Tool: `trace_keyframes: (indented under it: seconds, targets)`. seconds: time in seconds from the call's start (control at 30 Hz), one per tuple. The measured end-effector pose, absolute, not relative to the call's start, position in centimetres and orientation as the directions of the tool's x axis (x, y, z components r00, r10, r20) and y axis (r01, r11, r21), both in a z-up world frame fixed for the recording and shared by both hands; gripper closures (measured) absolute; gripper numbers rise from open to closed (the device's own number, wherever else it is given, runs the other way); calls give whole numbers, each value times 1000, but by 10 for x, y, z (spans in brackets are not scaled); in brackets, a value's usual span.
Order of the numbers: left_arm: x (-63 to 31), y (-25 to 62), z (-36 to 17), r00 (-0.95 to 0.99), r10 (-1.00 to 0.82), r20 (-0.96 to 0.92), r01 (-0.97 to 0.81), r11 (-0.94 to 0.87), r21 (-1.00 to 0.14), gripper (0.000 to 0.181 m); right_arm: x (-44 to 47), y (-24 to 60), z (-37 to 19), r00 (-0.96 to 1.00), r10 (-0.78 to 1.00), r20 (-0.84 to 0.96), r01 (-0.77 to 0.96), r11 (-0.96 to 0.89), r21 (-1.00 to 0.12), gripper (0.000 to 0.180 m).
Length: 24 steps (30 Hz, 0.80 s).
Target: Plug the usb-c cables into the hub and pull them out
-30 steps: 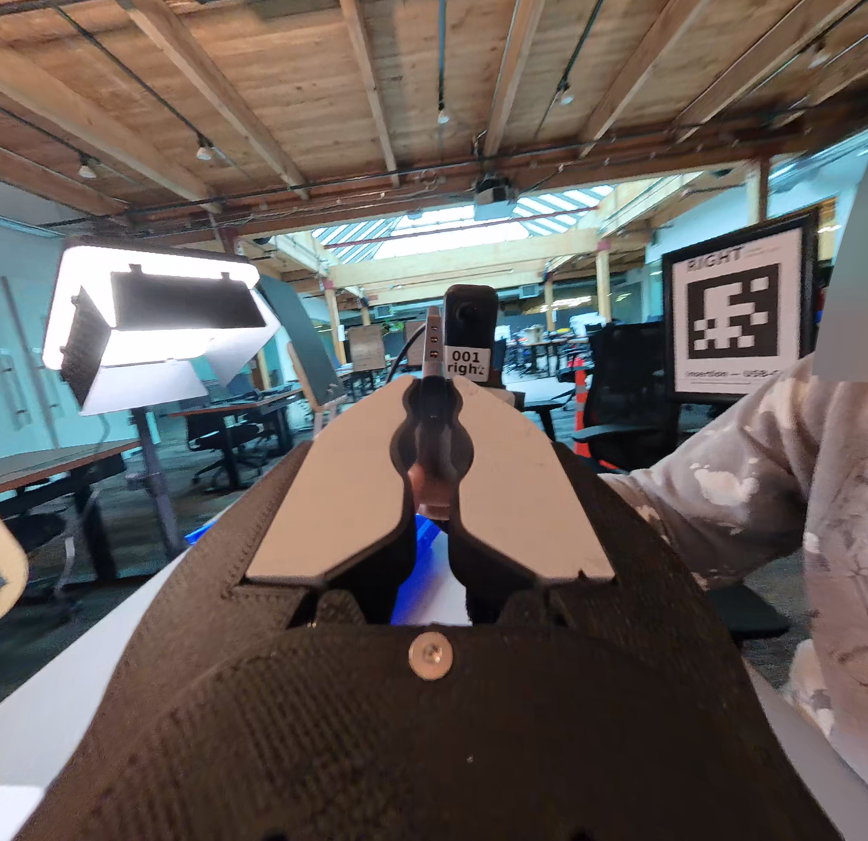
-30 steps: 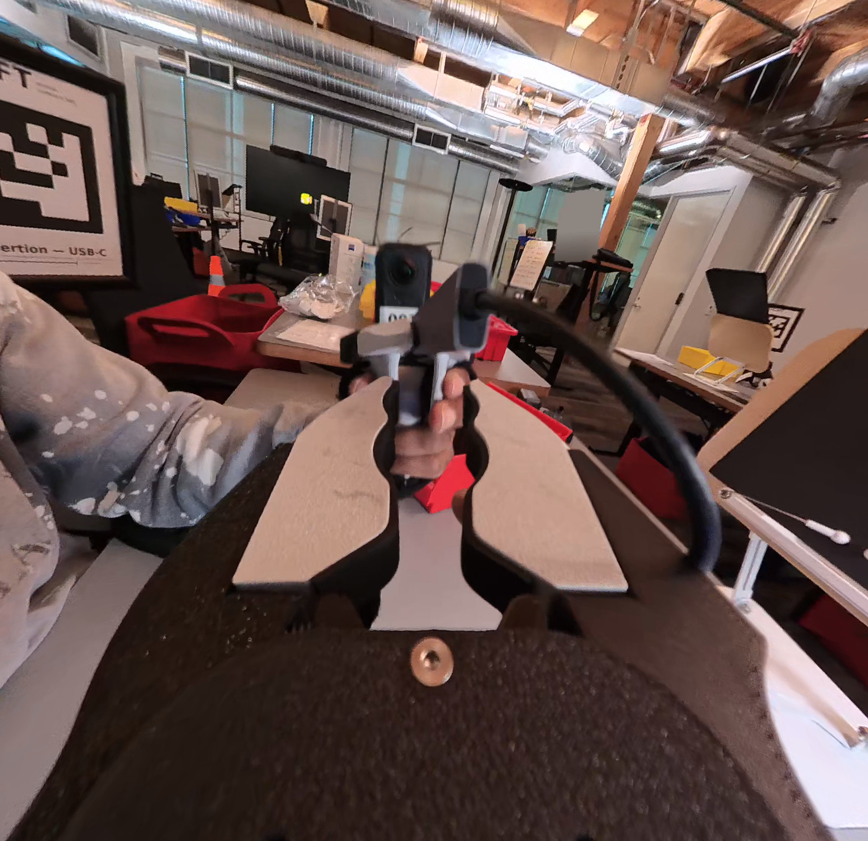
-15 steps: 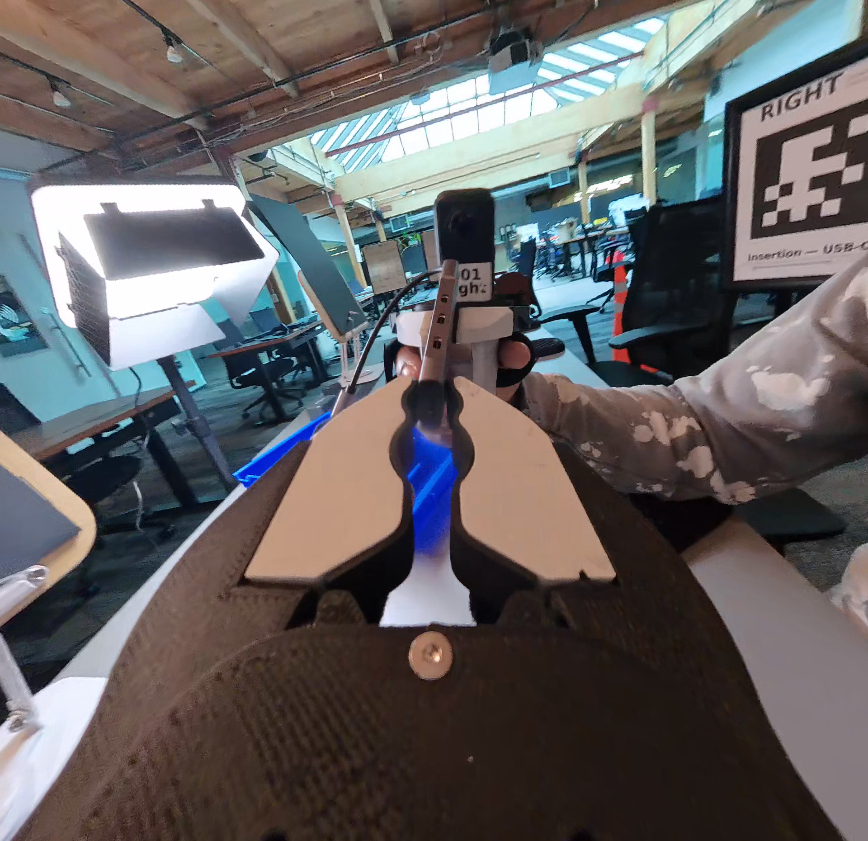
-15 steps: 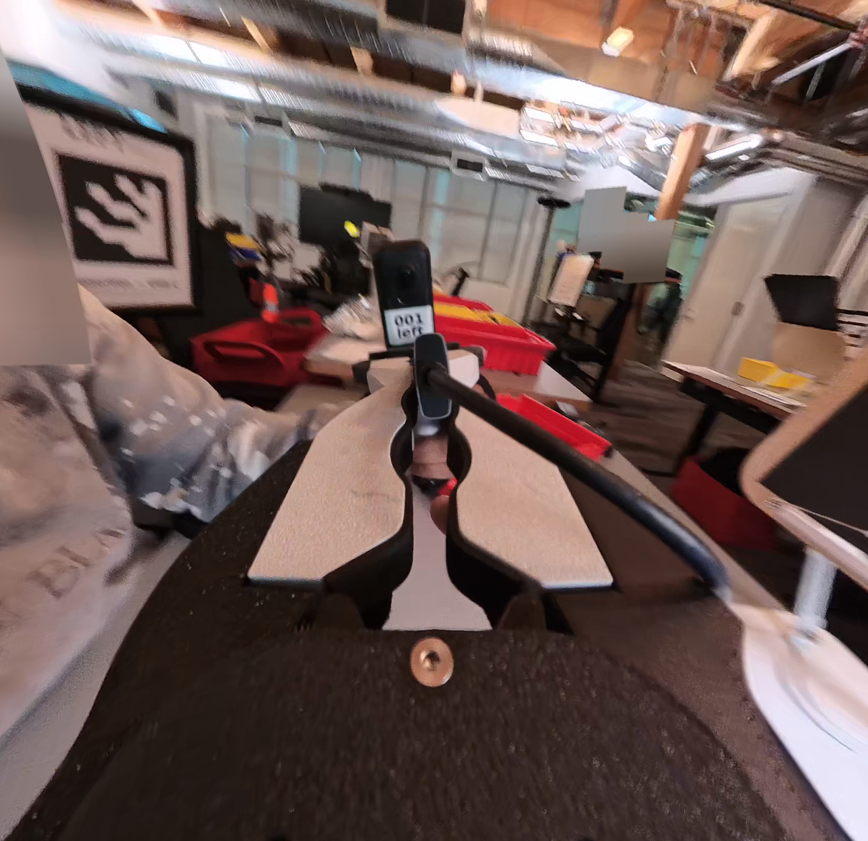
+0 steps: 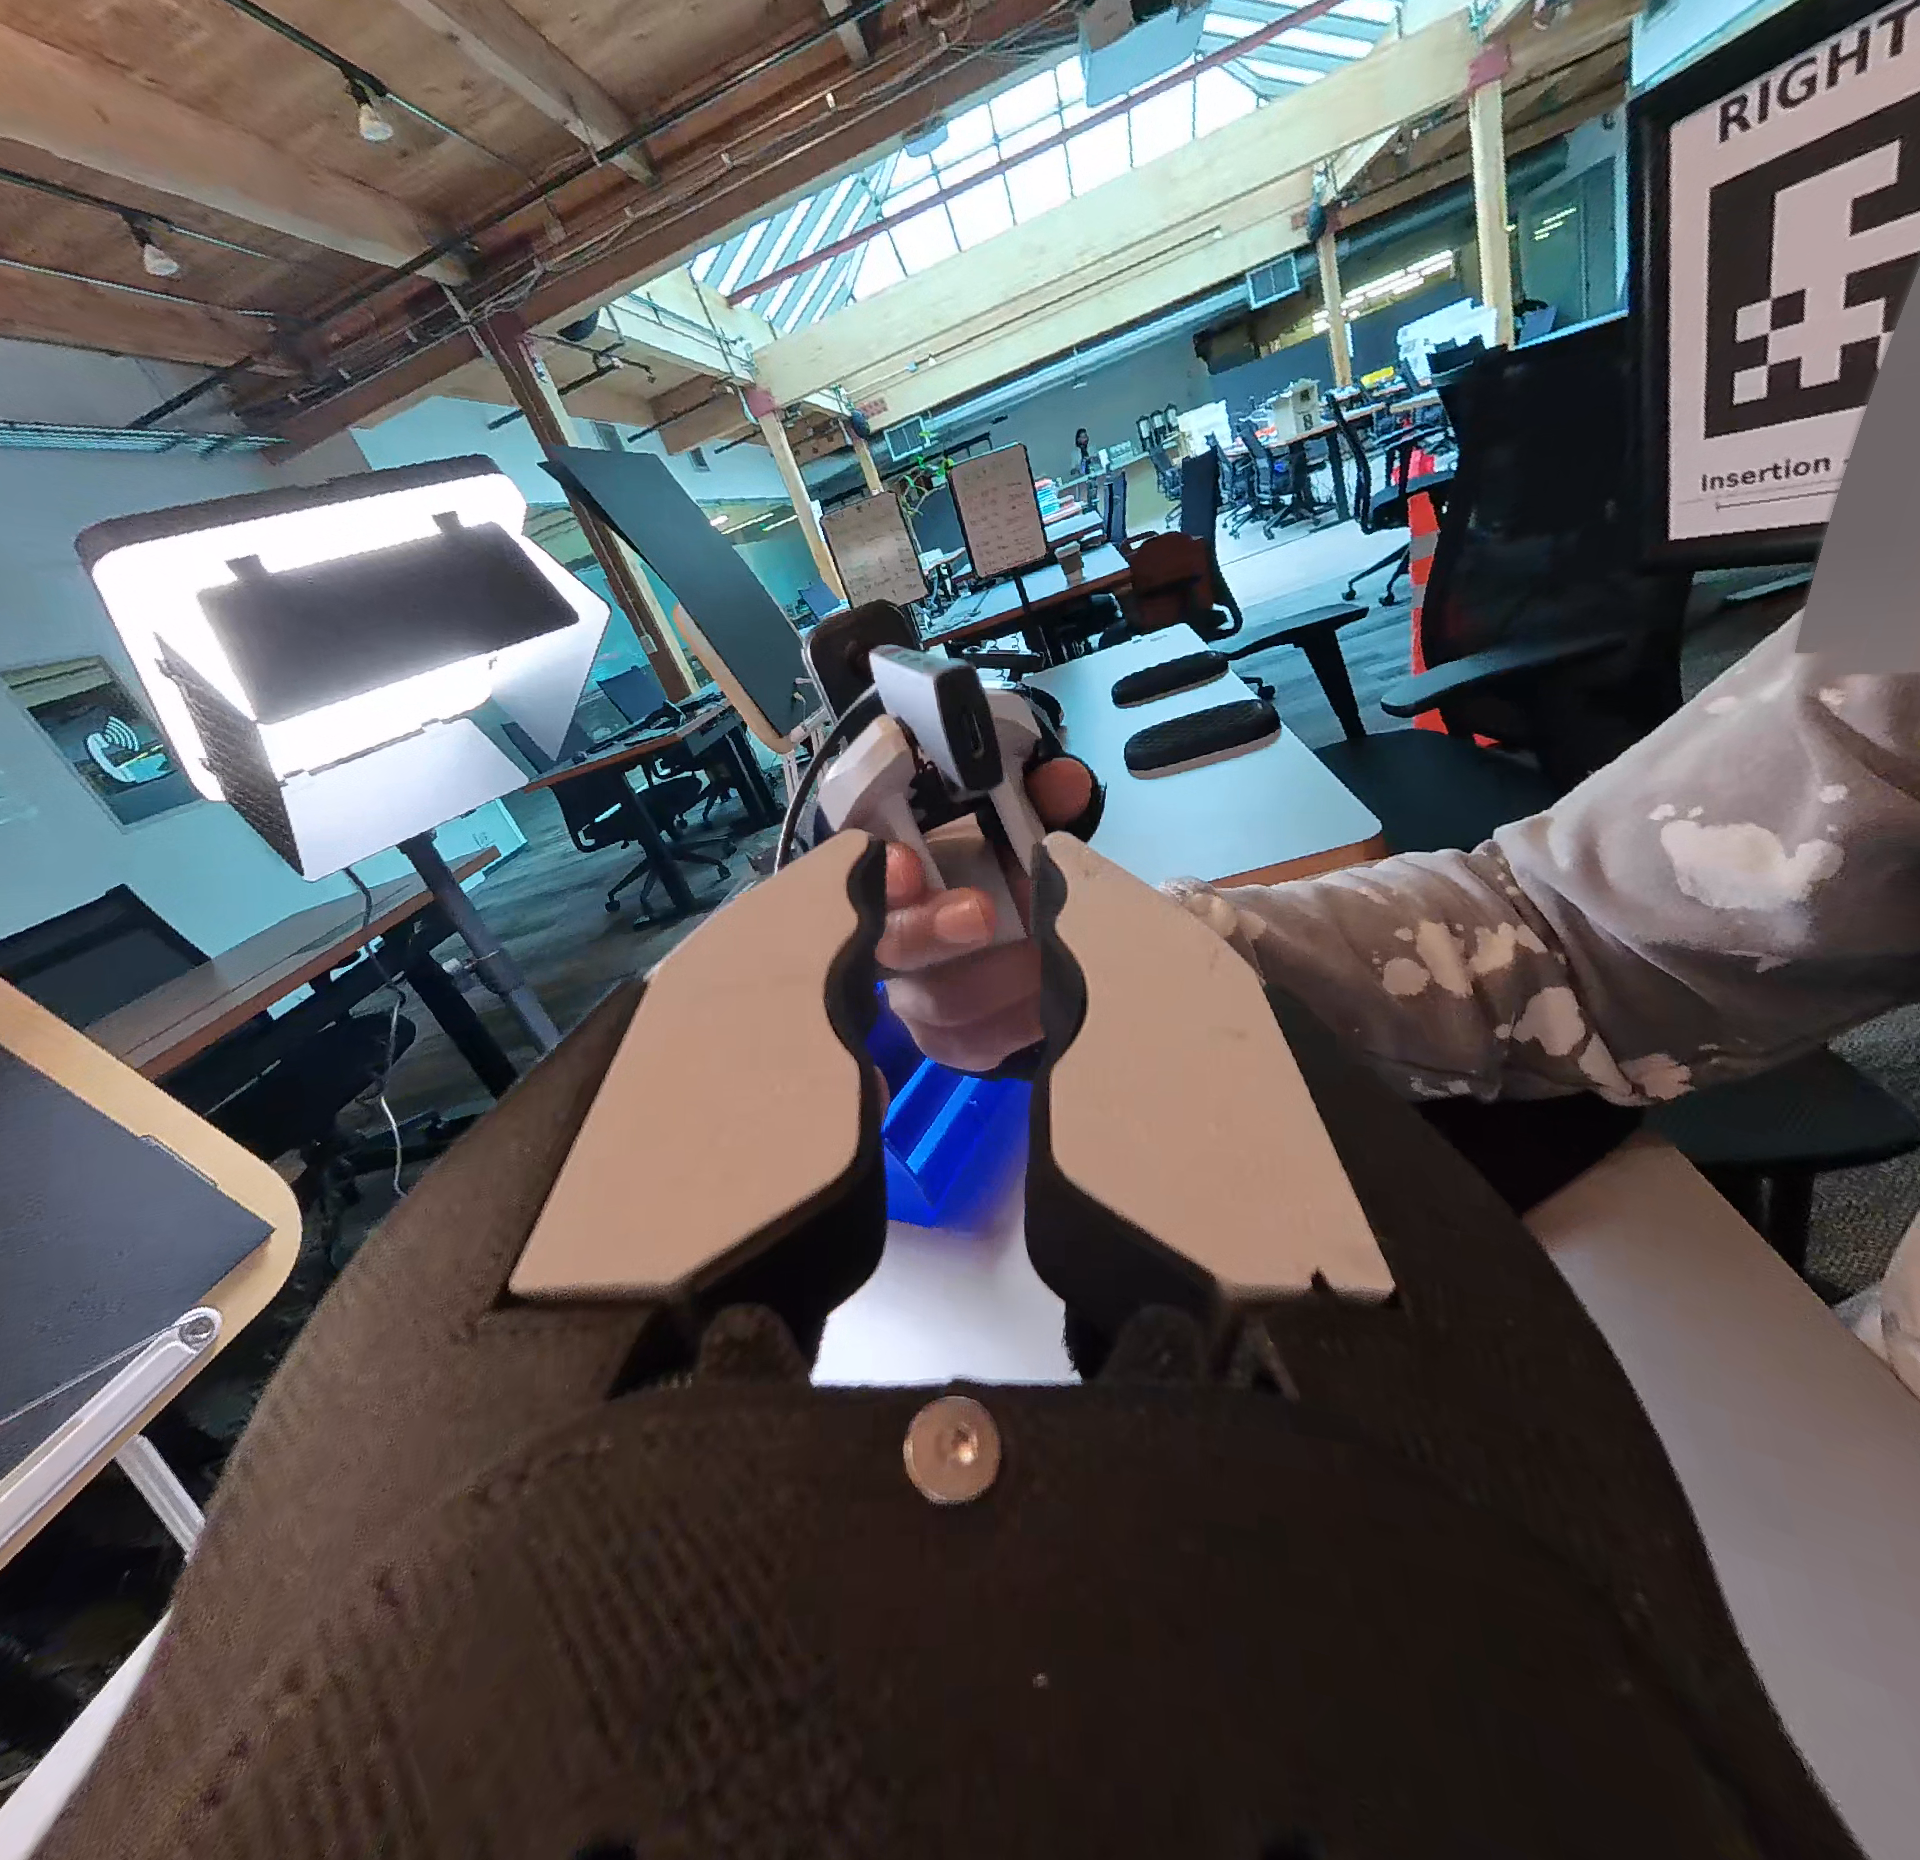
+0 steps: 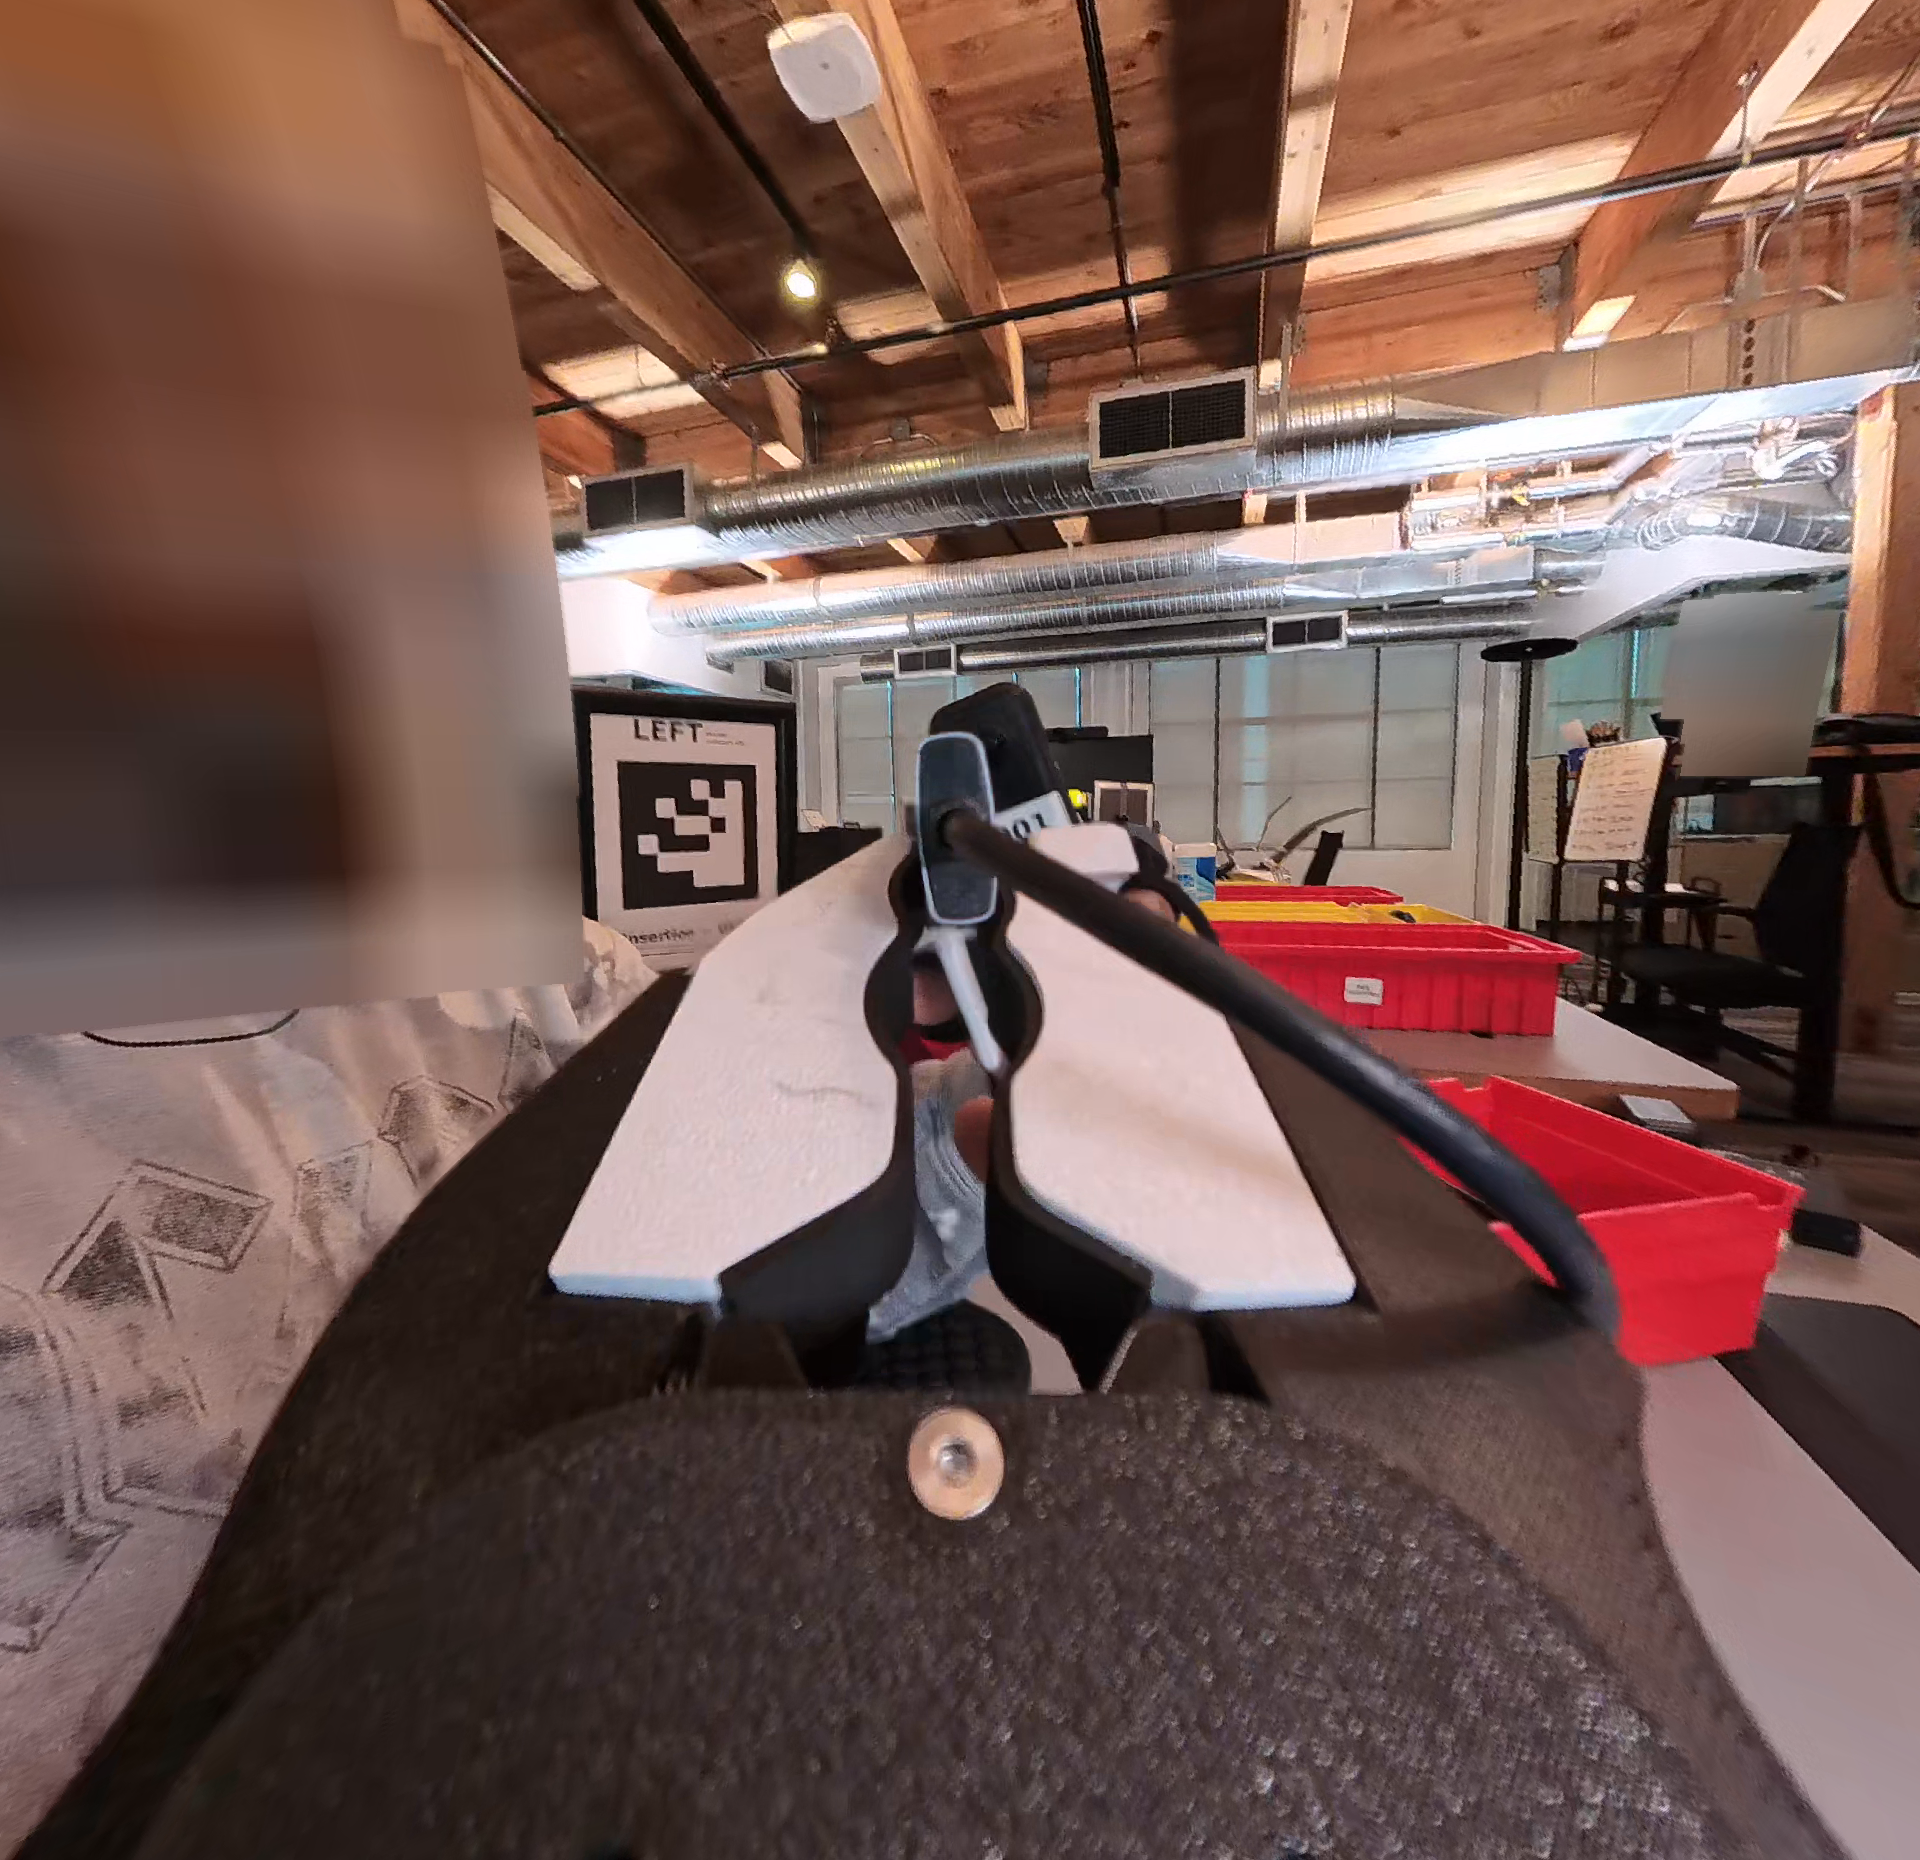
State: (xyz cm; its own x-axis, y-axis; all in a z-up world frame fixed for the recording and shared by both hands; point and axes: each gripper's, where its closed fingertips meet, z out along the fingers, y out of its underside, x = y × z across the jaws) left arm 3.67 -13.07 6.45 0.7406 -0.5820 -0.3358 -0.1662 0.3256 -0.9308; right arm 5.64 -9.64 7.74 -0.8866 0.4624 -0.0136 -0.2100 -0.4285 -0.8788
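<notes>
The grey hub sits edge-on between my right gripper's shut fingers, held up in the air. Its thick black cable runs off down to the right. In the left wrist view, the hub shows a dark port end, clamped in the right gripper, which a hand holds. My left gripper is open and empty, just short of the hub and facing it. In the right wrist view the left gripper is mostly hidden behind the hub. No separate USB-C plug shows.
A person's mottled sleeve crosses the right side. A blue bin lies on the white table below the grippers. Red bins stand to the right. A lit studio light and tag boards stand behind. Left tips to right tips: about 5 centimeters.
The hub has passed from my left gripper to my right. The right gripper shut on it, then the left opened and drew back. The right gripper has tilted upward.
</notes>
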Motion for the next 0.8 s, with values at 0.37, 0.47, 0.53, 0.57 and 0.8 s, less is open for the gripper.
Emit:
trace_keyframes:
  seconds: [0.37, 0.47, 0.53, 0.57, 0.8]
  targets:
    - [23, -133, 47, 704, -561, -436, -336, 278, -900, 170, 27, -123, 44, -707, 679, 200, -246, 30, -969, 170]
    - [18, -135, 43, 689, -579, -435, -346, 265, -900, 171, 21, -124, 37, -655, 707, 267, -239, 141, -961, 170]
    - [16, -135, 41, 687, -587, -428, -343, 257, -903, 171, 19, -124, 35, -635, 716, 291, -238, 177, -955, 169]
    - [15, -134, 39, 687, -589, -425, -344, 250, -905, 171, 18, -124, 34, -628, 719, 297, -239, 185, -953, 168]
    - [13, -127, 28, 687, -598, -411, -360, 211, -909, 171, 17, -122, 35, -620, 728, 291, -240, 178, -954, 168]
